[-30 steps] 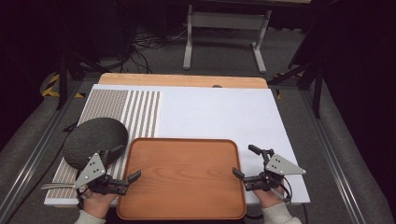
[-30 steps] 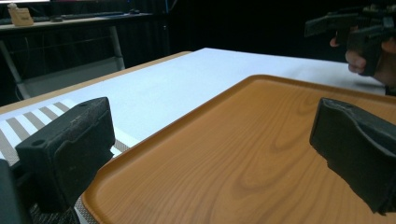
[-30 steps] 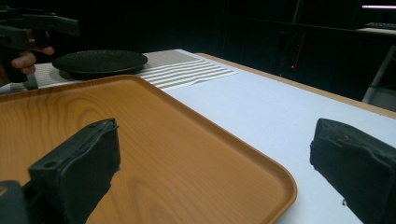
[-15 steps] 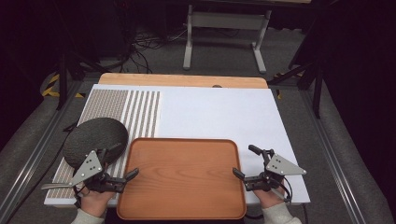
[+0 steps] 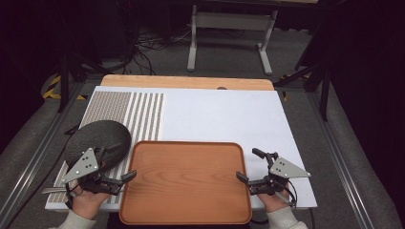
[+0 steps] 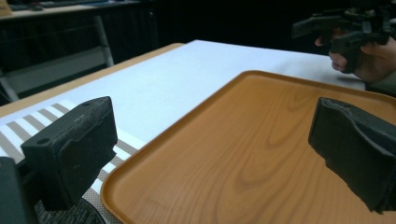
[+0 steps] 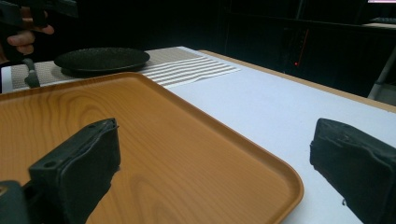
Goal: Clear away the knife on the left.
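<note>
Flanking wooden tray [image 5: 185,183] | left tool [image 5: 120,169], right tool [image 5: 247,166] agape | unlabelled

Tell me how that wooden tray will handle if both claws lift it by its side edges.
The tray looks like rigid wood with a raised rim, so it probably stays flat rather than sagging. Its smooth, glossy surface may slip in the left claw and right claw. Being wide and shallow, it could tilt if lifted unevenly.
</note>
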A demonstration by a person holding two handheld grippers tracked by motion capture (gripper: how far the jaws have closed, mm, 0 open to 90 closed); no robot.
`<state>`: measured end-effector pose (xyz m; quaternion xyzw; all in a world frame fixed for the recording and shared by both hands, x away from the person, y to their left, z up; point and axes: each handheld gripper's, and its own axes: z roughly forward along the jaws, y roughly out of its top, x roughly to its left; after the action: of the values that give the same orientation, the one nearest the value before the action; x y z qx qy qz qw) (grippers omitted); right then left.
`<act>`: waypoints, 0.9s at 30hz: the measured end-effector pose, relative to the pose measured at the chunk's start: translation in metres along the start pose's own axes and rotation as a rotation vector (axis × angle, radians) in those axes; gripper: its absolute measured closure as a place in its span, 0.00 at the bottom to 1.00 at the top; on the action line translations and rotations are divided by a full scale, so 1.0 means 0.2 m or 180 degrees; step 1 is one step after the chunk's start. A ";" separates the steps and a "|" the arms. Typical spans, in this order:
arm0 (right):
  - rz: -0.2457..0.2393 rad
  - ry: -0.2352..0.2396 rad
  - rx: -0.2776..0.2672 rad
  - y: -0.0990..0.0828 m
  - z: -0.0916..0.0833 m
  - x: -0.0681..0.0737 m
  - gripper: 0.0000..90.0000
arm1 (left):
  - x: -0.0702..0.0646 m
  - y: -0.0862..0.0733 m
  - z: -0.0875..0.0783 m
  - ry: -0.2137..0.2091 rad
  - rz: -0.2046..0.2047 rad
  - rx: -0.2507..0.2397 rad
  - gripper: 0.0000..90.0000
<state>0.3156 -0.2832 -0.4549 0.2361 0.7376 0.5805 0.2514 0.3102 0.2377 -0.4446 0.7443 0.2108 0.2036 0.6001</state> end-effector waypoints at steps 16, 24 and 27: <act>-0.0004 -0.0001 0.0024 -0.01 -0.01 0.00 0.03 | 0.03 0.11 -0.01 -0.0421 0.0133 0.0352 0.06; -0.0010 0.0034 0.0051 -0.01 0.00 0.00 0.03 | 0.07 0.15 -0.07 -0.0497 0.0180 0.0678 0.07; -0.0006 0.0036 0.0054 -0.01 0.00 0.00 0.03 | 0.08 0.16 -0.09 -0.0538 0.0209 0.0782 0.08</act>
<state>0.3156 -0.2825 -0.4563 0.2343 0.7441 0.5754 0.2458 0.3165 0.2544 -0.4093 0.8331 0.1583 0.1324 0.5131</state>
